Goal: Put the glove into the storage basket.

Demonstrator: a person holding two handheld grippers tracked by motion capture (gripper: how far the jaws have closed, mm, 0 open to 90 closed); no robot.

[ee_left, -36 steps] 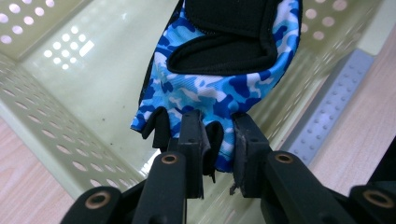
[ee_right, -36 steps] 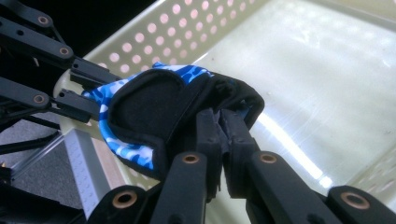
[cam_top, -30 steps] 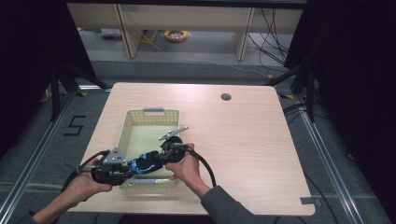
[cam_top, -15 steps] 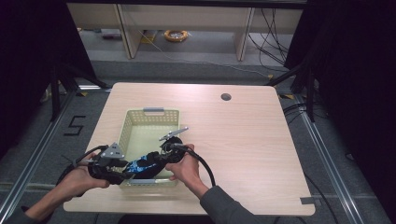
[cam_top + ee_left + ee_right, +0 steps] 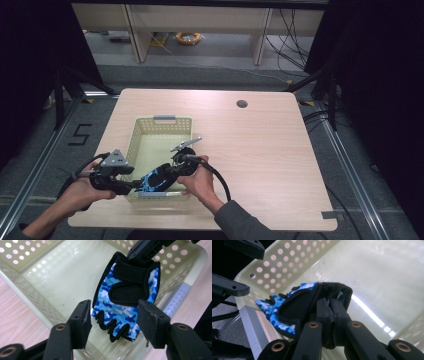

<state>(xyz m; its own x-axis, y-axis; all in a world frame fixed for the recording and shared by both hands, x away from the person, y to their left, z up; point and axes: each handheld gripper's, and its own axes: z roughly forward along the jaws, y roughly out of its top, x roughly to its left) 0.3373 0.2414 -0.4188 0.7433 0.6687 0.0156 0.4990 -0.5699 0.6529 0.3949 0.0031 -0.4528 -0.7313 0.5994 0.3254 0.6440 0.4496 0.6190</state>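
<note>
A blue camouflage fingerless glove (image 5: pixel 151 181) (image 5: pixel 125 302) (image 5: pixel 287 302) with black palm and strap hangs over the near end of a pale yellow perforated basket (image 5: pixel 150 127) (image 5: pixel 37 290) (image 5: pixel 387 277). My right gripper (image 5: pixel 165 175) (image 5: pixel 329 307) is shut on the glove's black wrist cuff. My left gripper (image 5: pixel 131 186) (image 5: pixel 113 320) stands open just in front of the glove's finger end, one jaw on each side, apart from the fabric.
The basket sits on a light wooden table (image 5: pixel 260 150), near its front left. A round cable hole (image 5: pixel 242 104) lies at the back. Cables trail from both grippers toward the table's near edge. Dark frame rails flank the table.
My left gripper has swung back to the left and then settled by the basket's near corner, and now faces the glove. The right gripper keeps the glove in place.
</note>
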